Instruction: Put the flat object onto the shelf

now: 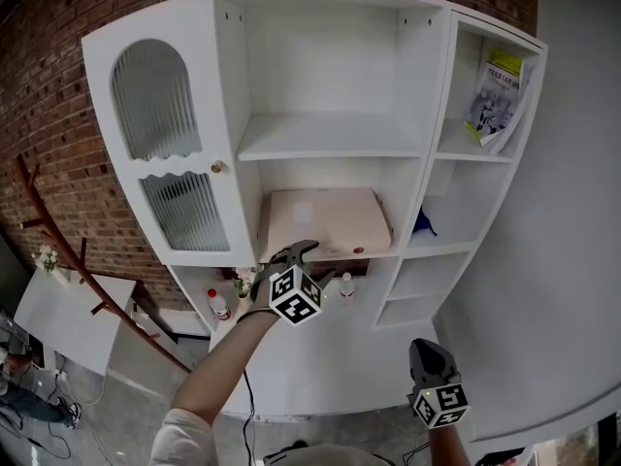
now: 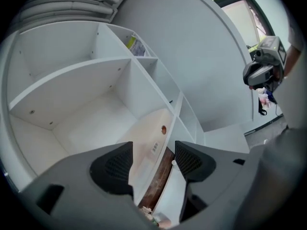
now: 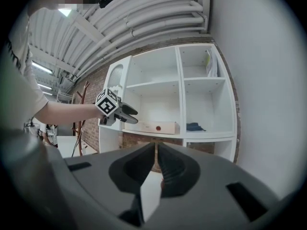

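Observation:
The flat object is a beige flat box [image 1: 325,221] lying on the lower middle shelf [image 1: 408,252] of a white shelf unit. It also shows in the left gripper view [image 2: 149,135] and the right gripper view [image 3: 153,127]. My left gripper [image 1: 310,260] is held up at the box's front edge, jaws apart. In its own view [image 2: 152,158] the pads stand clear of the box, which lies beyond the tips. My right gripper [image 1: 430,349] hangs low at the right, away from the shelves. Its jaws [image 3: 156,152] are shut with nothing between them.
A magazine [image 1: 497,100] leans in the upper right compartment and a blue cloth [image 1: 423,223] lies in the one beside the box. A ribbed-glass door [image 1: 160,134] closes the left side. Small bottles [image 1: 218,304] stand under the shelf. A coat rack [image 1: 58,241] and table [image 1: 58,309] are far left.

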{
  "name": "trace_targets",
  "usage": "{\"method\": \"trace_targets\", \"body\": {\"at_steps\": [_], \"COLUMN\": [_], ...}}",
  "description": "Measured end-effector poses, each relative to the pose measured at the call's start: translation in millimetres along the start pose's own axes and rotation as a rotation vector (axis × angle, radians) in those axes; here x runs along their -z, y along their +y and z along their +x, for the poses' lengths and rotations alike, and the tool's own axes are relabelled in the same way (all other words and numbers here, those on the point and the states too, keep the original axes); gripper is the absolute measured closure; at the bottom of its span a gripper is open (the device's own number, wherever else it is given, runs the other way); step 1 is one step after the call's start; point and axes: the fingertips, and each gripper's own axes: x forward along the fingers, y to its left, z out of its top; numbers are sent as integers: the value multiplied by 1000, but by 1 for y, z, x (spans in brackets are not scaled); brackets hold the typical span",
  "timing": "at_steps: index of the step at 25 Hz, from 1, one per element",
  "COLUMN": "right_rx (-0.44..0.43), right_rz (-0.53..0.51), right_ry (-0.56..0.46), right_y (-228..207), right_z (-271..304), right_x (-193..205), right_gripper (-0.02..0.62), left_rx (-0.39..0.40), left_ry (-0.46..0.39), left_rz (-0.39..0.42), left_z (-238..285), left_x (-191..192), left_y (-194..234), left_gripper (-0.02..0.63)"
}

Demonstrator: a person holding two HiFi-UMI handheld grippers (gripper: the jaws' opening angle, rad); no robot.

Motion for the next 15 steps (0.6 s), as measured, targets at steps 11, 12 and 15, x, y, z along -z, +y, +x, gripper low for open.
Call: {"method": "trace_targets", "body": {"at_steps": [11, 12, 15], "right_rx": [-24, -24, -26], "right_rz": [-28, -30, -35], "right_ry": [-9, -9, -10], "right_y": [6, 6, 5], "right_z": [-2, -3, -3], "right_x": [-3, -3, -3], "right_gripper": [560, 560, 560], "left_rx": [-76, -88, -127], "left_ry": [-80, -87, -110], "left_rz": [-197, -212, -265], "left_z": [-58, -64, -82], "left_x": [18, 20, 26], "left_y": [-17, -18, -22], "left_gripper": [416, 425, 462]}}
